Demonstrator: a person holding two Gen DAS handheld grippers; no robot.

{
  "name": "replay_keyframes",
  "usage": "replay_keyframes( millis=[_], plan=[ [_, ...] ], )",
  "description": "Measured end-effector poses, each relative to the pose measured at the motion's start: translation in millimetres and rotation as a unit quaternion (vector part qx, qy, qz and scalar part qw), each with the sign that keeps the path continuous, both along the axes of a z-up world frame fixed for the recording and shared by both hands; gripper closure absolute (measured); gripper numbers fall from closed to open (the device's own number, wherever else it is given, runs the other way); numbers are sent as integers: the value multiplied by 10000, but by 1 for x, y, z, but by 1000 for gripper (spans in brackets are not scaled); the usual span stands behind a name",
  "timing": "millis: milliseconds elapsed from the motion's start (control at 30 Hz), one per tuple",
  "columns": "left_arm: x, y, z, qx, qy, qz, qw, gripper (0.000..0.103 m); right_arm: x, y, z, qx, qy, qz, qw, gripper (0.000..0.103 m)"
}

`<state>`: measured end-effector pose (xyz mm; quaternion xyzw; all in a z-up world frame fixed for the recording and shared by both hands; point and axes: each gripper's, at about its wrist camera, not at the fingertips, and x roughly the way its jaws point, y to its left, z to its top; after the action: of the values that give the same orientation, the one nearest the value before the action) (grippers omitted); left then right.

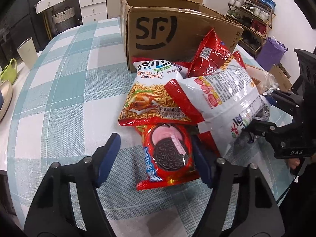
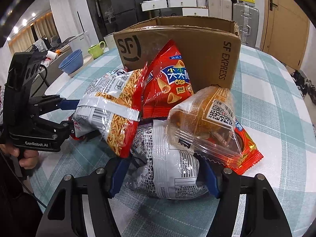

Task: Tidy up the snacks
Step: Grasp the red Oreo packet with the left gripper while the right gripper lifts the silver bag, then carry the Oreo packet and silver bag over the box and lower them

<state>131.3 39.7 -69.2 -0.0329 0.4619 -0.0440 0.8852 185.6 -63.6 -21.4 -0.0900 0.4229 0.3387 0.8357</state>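
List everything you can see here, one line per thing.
box: one, brown, behind the snacks
tablecloth: one, blue-white check, covering the table
noodle bags: at least two, white-red, piled before the box
crisp bag: one, red, leaning on the box
clear packet: one, see-through, atop the pile
cookie packet: one, red, front of pile
mug: one, green, table's far side
bowls: stack, blue, beside the mug
left gripper: black, astride the cookie packet
right gripper: black, astride one noodle bag
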Motion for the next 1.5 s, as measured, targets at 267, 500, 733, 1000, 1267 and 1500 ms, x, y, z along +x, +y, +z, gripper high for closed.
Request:
replay_keyframes(
  millis=[267,500,733,1000,1267,1500],
  plan=[
    [-14,-6,4,-173,-109,-111,9997,62,-5,-5,2,30,-47,-90,9999,45],
    [-29,1,11,-299,-216,108,9993,62,-13,-12,5,65,-77,-158,9998,50],
    [-42,7,26,-401,-432,225,9980,62,-26,-21,18,64,-347,-248,9991,52],
    [-52,9,45,-467,-696,277,9961,62,-41,-38,37,360,-517,-344,9974,52],
    [-62,5,63,-461,-912,296,9943,62,-60,-38,61,639,-737,-232,9950,52],
    [-69,3,79,-472,-1055,327,9928,62,-75,-39,79,835,-920,-197,9921,52]
  ],
)
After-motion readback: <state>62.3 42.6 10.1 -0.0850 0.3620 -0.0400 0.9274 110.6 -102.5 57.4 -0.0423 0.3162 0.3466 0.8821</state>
